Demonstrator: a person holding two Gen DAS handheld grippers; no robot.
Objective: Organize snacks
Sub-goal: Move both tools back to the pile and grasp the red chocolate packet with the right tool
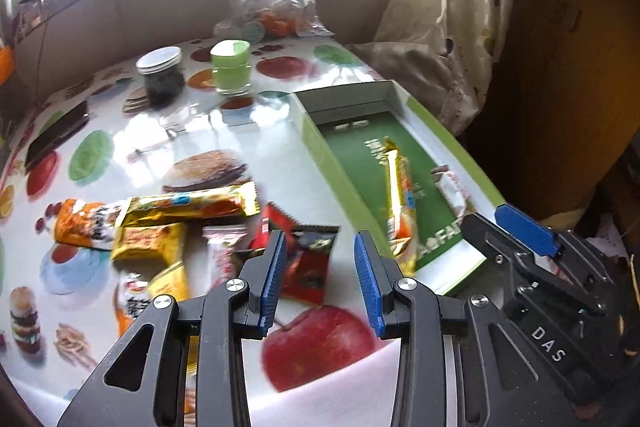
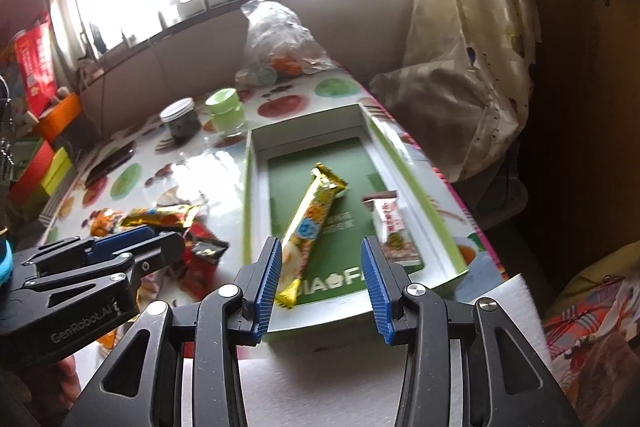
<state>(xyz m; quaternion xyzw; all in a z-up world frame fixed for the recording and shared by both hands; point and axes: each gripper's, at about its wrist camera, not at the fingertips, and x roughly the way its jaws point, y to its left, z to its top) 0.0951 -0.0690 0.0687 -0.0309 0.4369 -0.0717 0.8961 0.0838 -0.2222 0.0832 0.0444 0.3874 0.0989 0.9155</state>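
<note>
The snack packets (image 1: 168, 227) heaped at left (light, crinkly, slippery) want a mid-body pinch; left gripper (image 1: 320, 279) and right gripper (image 2: 320, 283) both gape empty

Box (image 2: 256, 187) floor mostly bare; gold bar (image 2: 310, 223) lies diagonally mid-floor, white packet (image 2: 390, 227) by right wall. Snack pile (image 1: 180, 227) crowds table left of box. Jars (image 1: 196, 75) stand well back.

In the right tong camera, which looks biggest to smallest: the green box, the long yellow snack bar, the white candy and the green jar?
1. green box
2. long yellow snack bar
3. white candy and green jar: look about alike, and the jar sits farther away, so I won't rank them.
</note>
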